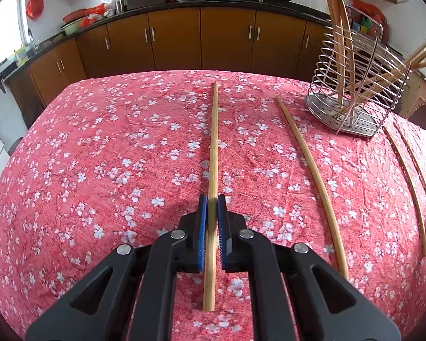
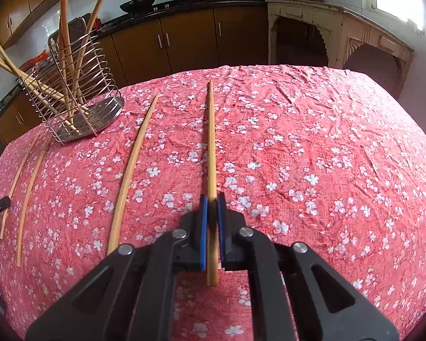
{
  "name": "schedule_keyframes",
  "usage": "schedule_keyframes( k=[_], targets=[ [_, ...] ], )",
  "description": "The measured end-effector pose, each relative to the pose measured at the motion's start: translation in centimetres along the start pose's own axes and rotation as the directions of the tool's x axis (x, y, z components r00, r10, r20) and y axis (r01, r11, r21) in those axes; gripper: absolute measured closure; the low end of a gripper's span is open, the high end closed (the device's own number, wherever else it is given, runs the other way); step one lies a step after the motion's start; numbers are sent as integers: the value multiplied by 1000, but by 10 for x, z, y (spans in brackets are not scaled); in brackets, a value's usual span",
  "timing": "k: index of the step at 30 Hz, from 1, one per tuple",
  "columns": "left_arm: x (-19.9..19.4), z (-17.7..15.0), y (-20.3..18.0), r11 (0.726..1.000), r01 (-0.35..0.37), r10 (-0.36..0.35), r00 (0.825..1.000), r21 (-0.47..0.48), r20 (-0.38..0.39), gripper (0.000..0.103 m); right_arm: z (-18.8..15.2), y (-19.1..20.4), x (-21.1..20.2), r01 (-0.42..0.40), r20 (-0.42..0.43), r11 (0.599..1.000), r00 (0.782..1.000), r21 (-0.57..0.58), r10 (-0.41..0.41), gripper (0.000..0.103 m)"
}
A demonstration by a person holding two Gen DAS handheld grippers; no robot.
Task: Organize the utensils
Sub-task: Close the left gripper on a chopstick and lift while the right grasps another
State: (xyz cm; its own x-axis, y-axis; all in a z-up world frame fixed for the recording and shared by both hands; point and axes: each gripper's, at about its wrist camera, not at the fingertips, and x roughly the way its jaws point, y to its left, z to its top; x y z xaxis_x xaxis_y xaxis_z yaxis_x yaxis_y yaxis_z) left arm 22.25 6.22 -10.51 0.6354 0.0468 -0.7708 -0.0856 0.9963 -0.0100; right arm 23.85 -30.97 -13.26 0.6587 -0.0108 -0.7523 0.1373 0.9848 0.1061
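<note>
Each gripper has 1 chopstick clenched between its blue pads. The left gripper [image 1: 212, 203] grasps a chopstick [image 1: 213, 142] that runs straight ahead out of the jaws, its far part lying on the floral cloth [image 1: 113, 156]; the right gripper [image 2: 212, 200] grips its own chopstick [image 2: 211, 142] likewise. 2 loose chopsticks [image 1: 312, 164] lie between them. The wire holder [image 1: 352, 93] stands ahead, right of the left jaws. Judgement: lift level, keep the pads tight, tip each stick upright over the holder.
</note>
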Motion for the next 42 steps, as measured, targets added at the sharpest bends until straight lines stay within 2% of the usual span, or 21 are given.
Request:
schedule_keyframes(
  k=[2,7,15,19,23,27,28,29,32,34,38,42],
  targets=[
    [0,0,2,1000,2,-2,1000,0,0,94,0,-2,0,-7,0,1000,1000,6,7,95],
    [1,1,5,1000,25,-25,1000,12,0,84,0,-7,0,-33,0,999,999,28,33,95],
    [2,1,-7,1000,13,-13,1000,27,-2,83,1,-6,-1,-30,0,999,1000,28,30,95],
    [2,1,-5,999,38,-38,999,10,0,81,1,-6,-1,-27,-1,999,1000,23,27,95],
    [-4,-5,2,1000,12,-12,1000,25,-2,81,-4,0,-6,-2,-3,1000,1000,-18,2,94],
    [-9,-12,1,999,14,-14,1000,40,-3,83,-8,-3,-10,-20,-4,1000,1000,-12,19,94],
    [-10,-14,0,999,12,-12,1000,50,-3,91,-8,-3,-11,-22,-4,1000,1000,-11,22,95],
    [-11,-15,-1,998,13,-13,1000,56,-3,95,-9,-4,-11,-25,-3,1000,1000,-9,25,95],
    [-17,-19,0,998,27,-27,1000,63,-8,96,-11,-6,-18,-47,-1,999,999,5,47,95],
    [-27,-20,2,997,34,-35,999,68,15,96,-11,-9,-34,-52,43,999,998,0,52,95],
    [-62,-12,5,995,57,-67,991,83,116,96,-4,-14,-74,-45,153,999,987,-14,46,95],
    [-103,1,12,992,105,-119,963,70,240,96,7,-17,-113,-46,271,999,961,-24,51,95]
  ],
)
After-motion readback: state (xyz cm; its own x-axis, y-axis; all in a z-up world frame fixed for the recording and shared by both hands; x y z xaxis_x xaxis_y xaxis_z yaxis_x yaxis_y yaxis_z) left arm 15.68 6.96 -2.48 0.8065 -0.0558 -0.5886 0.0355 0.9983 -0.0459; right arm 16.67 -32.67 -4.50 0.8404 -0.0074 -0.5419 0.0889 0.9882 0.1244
